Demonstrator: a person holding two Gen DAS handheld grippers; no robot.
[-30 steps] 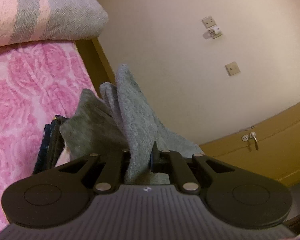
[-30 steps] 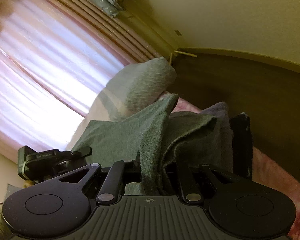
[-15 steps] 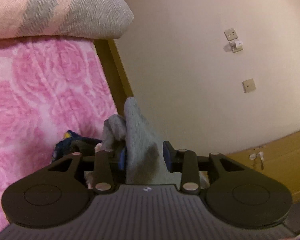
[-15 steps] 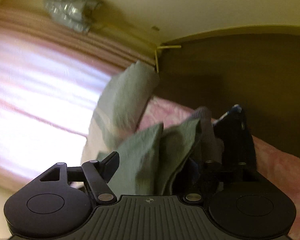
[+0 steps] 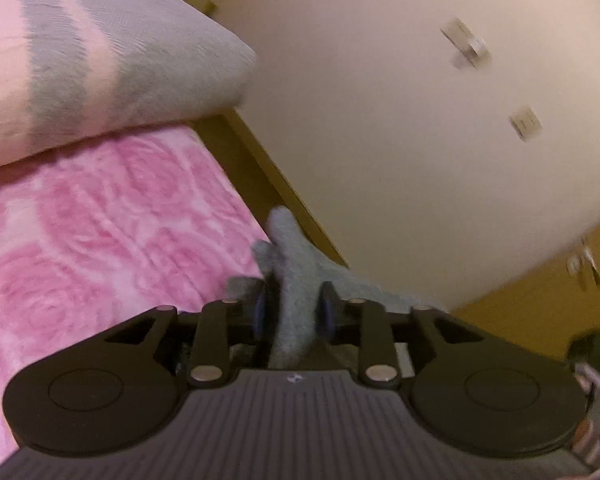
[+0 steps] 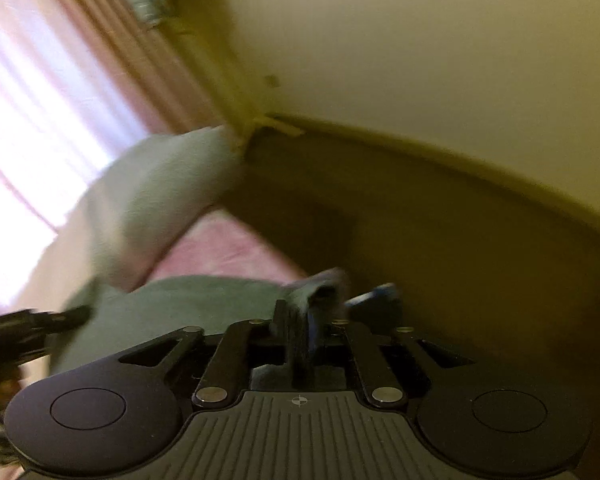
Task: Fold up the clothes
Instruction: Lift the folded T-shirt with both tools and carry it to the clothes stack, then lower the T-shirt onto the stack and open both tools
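The grey garment (image 5: 294, 280) lies low over the pink rose-patterned blanket (image 5: 100, 248) on the bed, and I have hold of it at two places. From my right side it spreads as a broad grey-green sheet (image 6: 188, 304) across the bed toward the left, with one bunched corner rising between my fingers. From my left side only a narrow ridge of it shows, standing up between the blue pads (image 5: 259, 312) and running forward to a small peak near the bed's wooden edge (image 5: 284, 200).

A big pink and grey striped pillow (image 5: 100, 52) rests on the blanket at the head of the bed, seen paler and blurred from my right (image 6: 160, 200). Behind it are pink curtains (image 6: 60, 92) with daylight coming through. The cream wall (image 5: 380, 120) carries two small switch plates (image 5: 525, 122), smeared by motion blur.

My left gripper (image 5: 292, 312) is partly closed, its pads pressing the fold of grey cloth from both sides. My right gripper (image 6: 300, 332) is drawn tight together, pinching the garment's bunched corner. Just right of that corner a small dark blue piece of cloth (image 6: 376, 300) pokes up; I cannot tell what it is. My other gripper's black body (image 6: 24, 328) shows at the left edge of the right view.
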